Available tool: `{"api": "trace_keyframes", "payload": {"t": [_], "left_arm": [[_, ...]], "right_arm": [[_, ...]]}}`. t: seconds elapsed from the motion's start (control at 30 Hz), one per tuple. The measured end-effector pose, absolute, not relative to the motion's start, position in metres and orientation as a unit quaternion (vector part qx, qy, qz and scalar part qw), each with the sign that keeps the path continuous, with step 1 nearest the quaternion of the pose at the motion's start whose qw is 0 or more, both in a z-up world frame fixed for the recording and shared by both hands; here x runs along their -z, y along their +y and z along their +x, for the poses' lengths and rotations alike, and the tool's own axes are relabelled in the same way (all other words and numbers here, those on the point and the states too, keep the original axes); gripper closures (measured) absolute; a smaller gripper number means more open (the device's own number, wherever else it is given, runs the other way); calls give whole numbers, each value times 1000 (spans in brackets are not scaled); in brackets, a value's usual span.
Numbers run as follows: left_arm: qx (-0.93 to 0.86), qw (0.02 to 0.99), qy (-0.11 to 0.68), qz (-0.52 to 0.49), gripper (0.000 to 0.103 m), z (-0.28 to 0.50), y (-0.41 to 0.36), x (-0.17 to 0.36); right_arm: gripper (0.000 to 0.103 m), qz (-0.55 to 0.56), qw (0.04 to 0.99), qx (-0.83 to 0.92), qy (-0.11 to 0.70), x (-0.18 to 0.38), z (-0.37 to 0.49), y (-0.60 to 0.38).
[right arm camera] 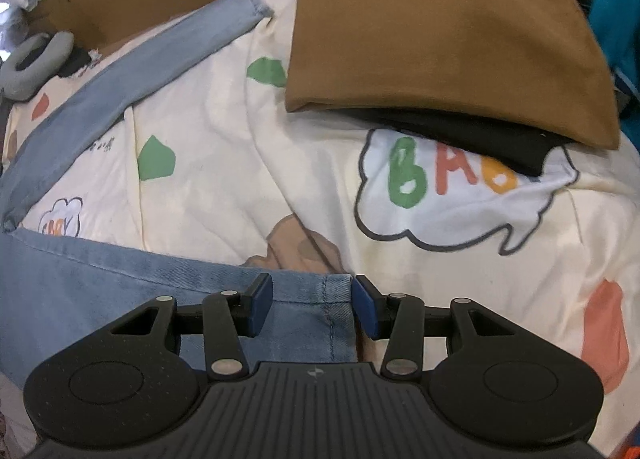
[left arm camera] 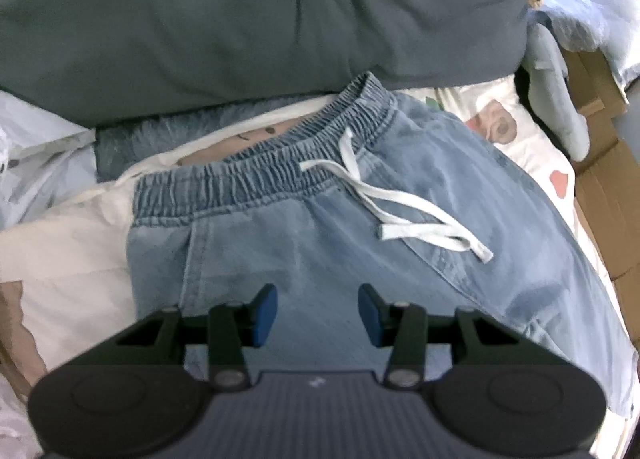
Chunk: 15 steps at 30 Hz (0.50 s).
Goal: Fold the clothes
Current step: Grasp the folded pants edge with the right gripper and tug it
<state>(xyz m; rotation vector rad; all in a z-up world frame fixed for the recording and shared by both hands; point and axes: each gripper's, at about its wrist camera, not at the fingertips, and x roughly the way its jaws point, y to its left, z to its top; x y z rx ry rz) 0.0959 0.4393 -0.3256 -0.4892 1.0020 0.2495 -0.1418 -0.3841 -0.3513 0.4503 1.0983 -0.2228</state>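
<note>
Right wrist: jeans (right arm camera: 120, 291) hem edge | bare quilt (right arm camera: 224, 163) beyond

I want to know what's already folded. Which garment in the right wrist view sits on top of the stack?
The brown garment, folded flat over the black garment whose edge shows beneath it. The blue jeans lie apart, unfolded, legs spread across the printed sheet.

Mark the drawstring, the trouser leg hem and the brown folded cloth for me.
drawstring (left arm camera: 404, 215), left wrist view, on its white loop.
trouser leg hem (right arm camera: 334, 291), right wrist view, on the stitched edge.
brown folded cloth (right arm camera: 440, 31), right wrist view, on its top face.
</note>
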Motion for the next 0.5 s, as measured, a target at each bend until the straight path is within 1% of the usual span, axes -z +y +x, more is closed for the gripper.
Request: {"api": "trace_keyframes", "payload": {"t": [0.2,0.23,0.27,0.3,0.33,0.37,0.5], "left_arm": [[-104,836,475,-254,56,103,424,329],[-100,836,476,-253,56,106,419,329],[-91,837,476,-253,56,112,412,330],[-82,839,476,-252,56,116,405,330],[-74,840,476,-250,56,120,398,331],[-65,842,477,-245,57,126,390,331],[-29,845,485,-224,57,145,354,340]], "right_arm": [[52,209,803,106,548,372,-132,-386],[53,207,803,104,549,374,-131,-385],[57,203,804,99,550,375,-128,-384],[68,194,804,100,553,375,-127,-382],[89,180,803,105,559,375,-126,-380],[89,164,800,111,566,375,-125,-380],[91,160,802,121,563,368,-128,-381]]}}
